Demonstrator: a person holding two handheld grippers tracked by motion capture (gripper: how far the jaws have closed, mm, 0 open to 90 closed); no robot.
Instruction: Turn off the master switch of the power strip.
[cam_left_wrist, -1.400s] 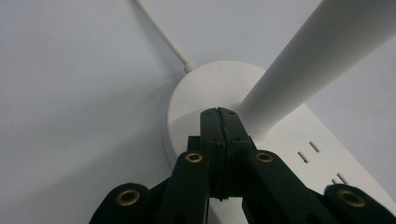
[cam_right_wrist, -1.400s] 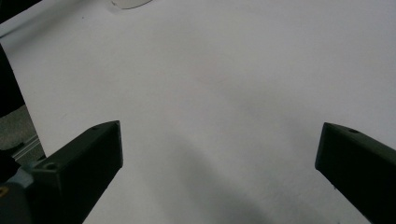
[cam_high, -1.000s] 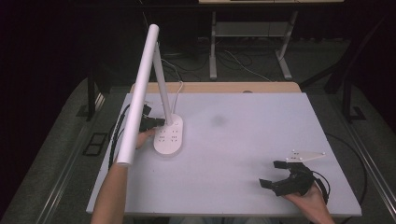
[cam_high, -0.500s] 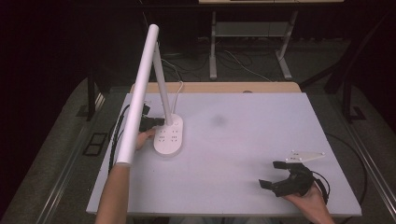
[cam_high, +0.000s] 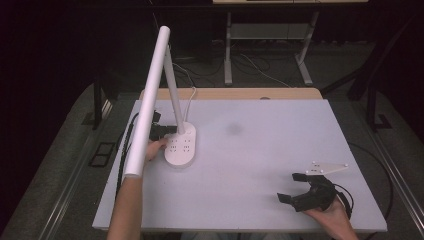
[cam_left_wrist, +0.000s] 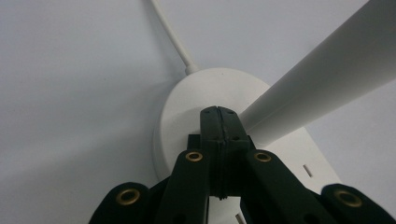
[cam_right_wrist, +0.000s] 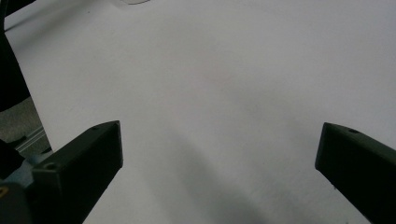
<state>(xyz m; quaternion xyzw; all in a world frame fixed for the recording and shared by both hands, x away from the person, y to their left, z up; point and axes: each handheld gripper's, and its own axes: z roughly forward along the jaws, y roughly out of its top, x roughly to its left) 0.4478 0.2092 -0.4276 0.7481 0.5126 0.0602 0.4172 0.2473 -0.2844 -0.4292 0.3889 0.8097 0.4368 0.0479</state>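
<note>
Your left gripper is clenched with nothing between its jaws, its tips at the lamp base at the frame's left-centre, the stem rising just beyond them, while your released right gripper idles lower right.

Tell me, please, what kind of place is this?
Probably a lab or workshop set up for recording. A white table holds little besides a desk lamp, a person holds two black grippers, left and right, and cables lie on the carpet behind.
</note>
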